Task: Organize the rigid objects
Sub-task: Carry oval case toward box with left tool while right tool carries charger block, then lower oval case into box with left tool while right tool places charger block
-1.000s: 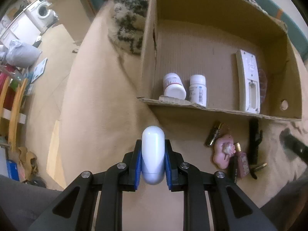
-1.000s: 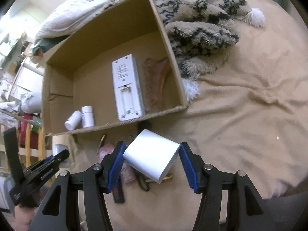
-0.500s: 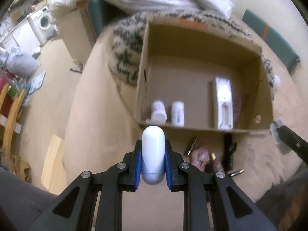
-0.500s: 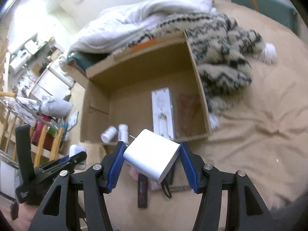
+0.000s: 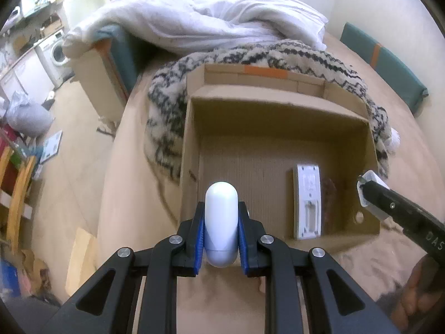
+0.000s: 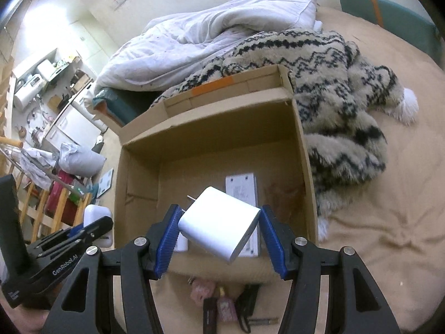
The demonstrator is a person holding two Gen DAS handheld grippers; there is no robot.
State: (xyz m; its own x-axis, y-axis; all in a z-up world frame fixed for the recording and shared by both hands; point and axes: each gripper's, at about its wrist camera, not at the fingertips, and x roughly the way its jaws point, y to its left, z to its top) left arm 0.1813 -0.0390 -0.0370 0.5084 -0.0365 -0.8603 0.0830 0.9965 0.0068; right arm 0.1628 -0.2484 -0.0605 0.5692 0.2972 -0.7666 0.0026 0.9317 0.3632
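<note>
a: what fills mid-frame?
b: the box (image 5: 278, 117), a remote (image 5: 307, 200) lying lower right inside.
a: and the tools?
b: right gripper (image 6: 218, 235) clamps a charger (image 6: 219, 226); left gripper (image 5: 221, 235) clamps a capsule (image 5: 221, 222), both bottom centre.

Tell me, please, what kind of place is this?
Most likely a lived-in bedroom or studio flat: a crumpled white duvet and a fuzzy black-patterned blanket lie on the beige-sheeted bed, with a white washing machine nearby.
</note>
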